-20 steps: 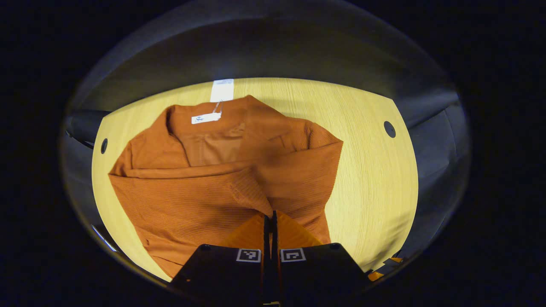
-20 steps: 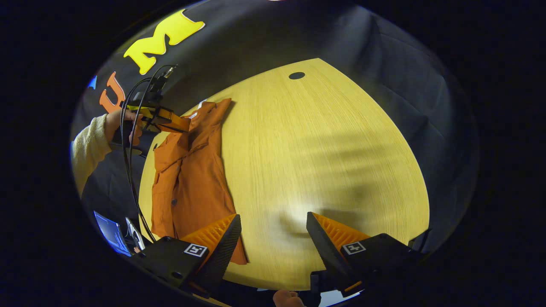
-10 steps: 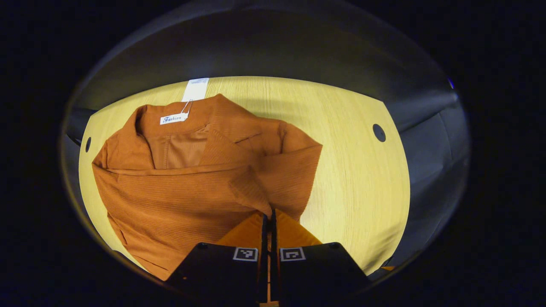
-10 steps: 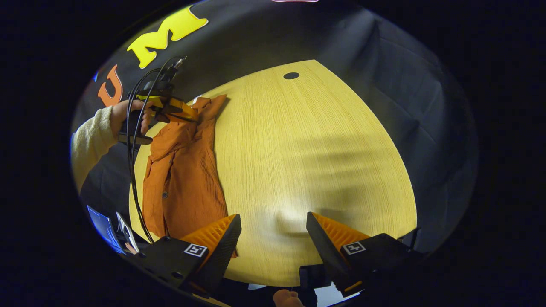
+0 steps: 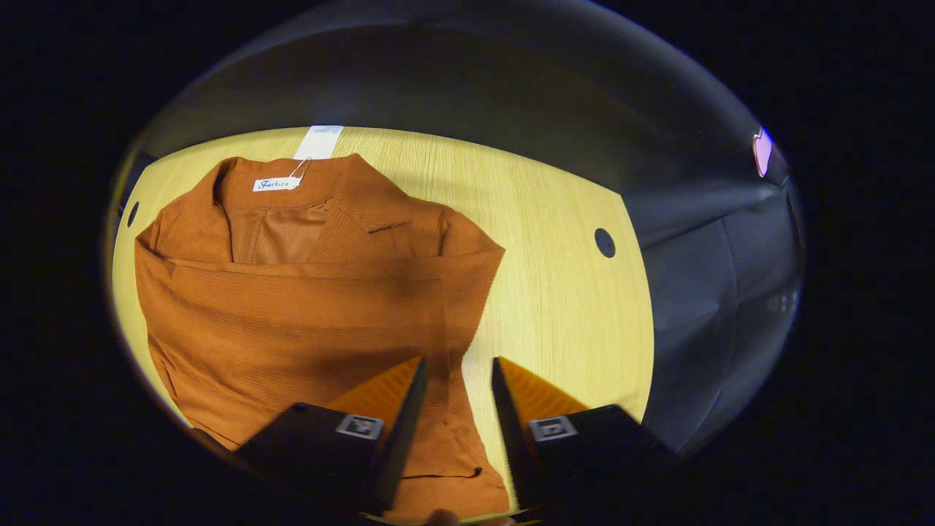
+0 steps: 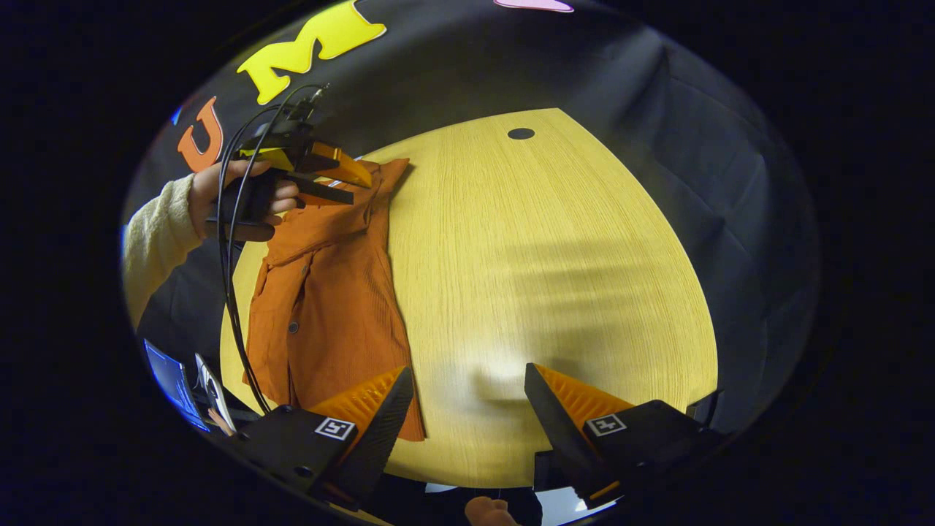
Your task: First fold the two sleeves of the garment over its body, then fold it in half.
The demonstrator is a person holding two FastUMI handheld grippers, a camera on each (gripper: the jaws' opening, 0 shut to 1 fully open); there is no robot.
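left gripper view: your left gripper (image 5: 456, 376) hangs with its fingers parted and nothing between them, just above the garment (image 5: 307, 292), which lies flat on the table (image 5: 570, 307) with its collar at the far edge and a white tag (image 5: 276, 184) at the neck. 1 sleeve (image 5: 292, 292) lies folded straight across the body. right gripper view: your right gripper (image 6: 467, 398) is also parted and empty, hovering over bare table beside the garment's hem, well apart from the other tool.

assessment: the sleeve stage appears nearly complete or complete; i cannot tell from these views whether the 2nd sleeve lies under the 1st. confirm that before you proceed. for the half fold, take the hem at both corners with 2 grippers, lift evenly, and carry it toward the collar so the folded sleeve is not dragged out of place.

materials: the garment is a rust-orange ribbed fabric, fairly thick by judgement, with a lapel collar and buttons down the front. the table is pale wood grain, smooth, with round dark holes (image 5: 604, 242).
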